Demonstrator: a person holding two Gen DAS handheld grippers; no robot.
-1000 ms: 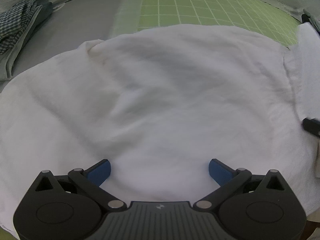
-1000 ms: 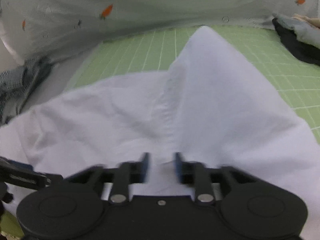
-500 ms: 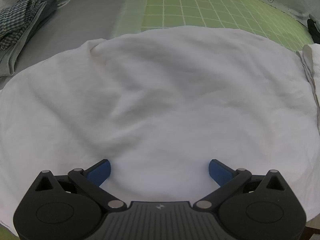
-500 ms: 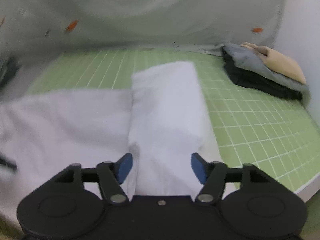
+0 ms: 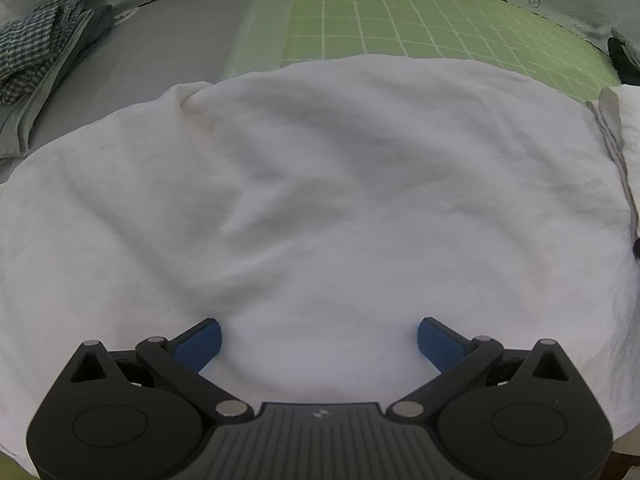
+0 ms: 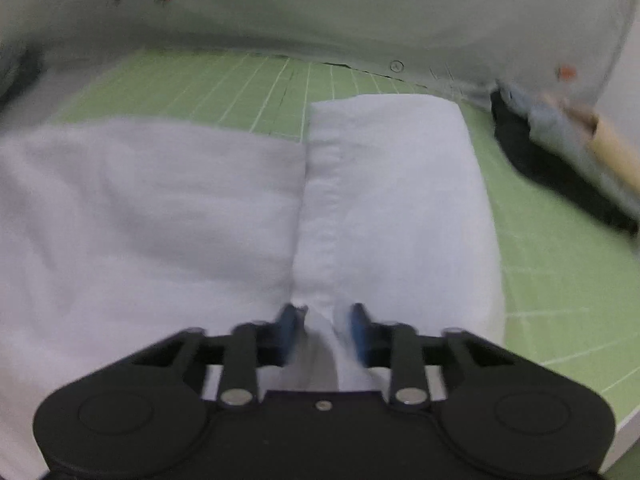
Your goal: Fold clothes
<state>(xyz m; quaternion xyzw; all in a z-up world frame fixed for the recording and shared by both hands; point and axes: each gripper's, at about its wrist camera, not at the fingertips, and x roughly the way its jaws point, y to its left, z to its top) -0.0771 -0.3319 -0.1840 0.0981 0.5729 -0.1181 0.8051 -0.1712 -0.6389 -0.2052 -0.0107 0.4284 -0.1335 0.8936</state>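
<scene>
A white garment [image 5: 320,180] lies spread on the green grid mat [image 5: 380,20] and fills the left wrist view. My left gripper [image 5: 319,340] hovers just over its near part, jaws wide open, nothing between the blue pads. In the right wrist view a folded-over strip [image 6: 400,184] of the same garment lies along the right side of the flat panel [image 6: 160,208]. My right gripper [image 6: 324,330] is at the strip's near end, its jaws closing, with a ridge of white cloth pinched between the pads.
A checked garment [image 5: 32,52] lies at the far left on a grey surface. A dark and tan pile of clothes [image 6: 560,160] sits at the right of the mat [image 6: 560,280]. A pale backdrop cloth [image 6: 320,8] with orange marks hangs behind. The table's white edge [image 6: 624,420] is near right.
My right gripper opened wide over the folded strip, then closed in on its near edge, and its view swung. The strip now lies flat. My left gripper stayed open and still.
</scene>
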